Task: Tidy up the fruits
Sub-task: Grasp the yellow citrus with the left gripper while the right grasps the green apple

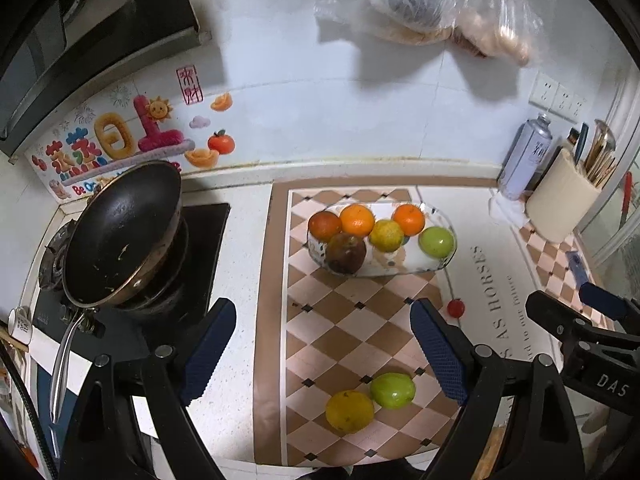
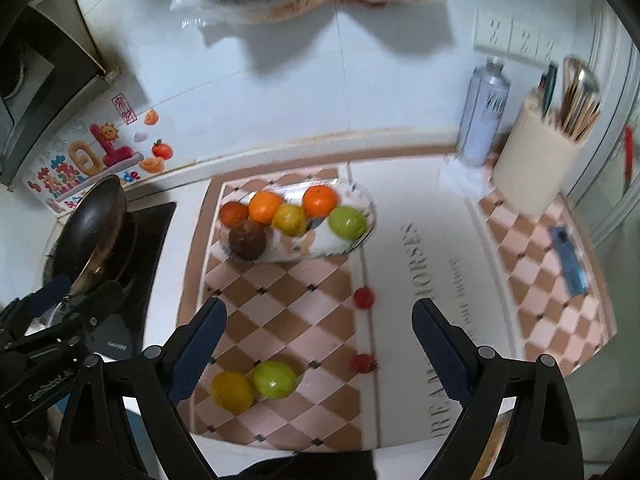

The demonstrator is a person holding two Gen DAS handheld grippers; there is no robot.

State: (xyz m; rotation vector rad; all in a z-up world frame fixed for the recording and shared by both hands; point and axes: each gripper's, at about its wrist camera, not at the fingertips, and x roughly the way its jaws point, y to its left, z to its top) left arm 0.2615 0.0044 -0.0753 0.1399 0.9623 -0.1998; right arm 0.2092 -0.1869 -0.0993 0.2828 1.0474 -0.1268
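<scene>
While both spread wide and empty, left gripper (image 1: 324, 344) and right gripper (image 2: 320, 340) above 2 loose fruits (image 1: 372, 400).

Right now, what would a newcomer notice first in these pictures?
The glass plate of six fruits at the middle of the checkered mat stands out. Nearer, a yellow fruit and a green fruit lie loose together. On the left, a black pan sits tilted on the stove.
</scene>
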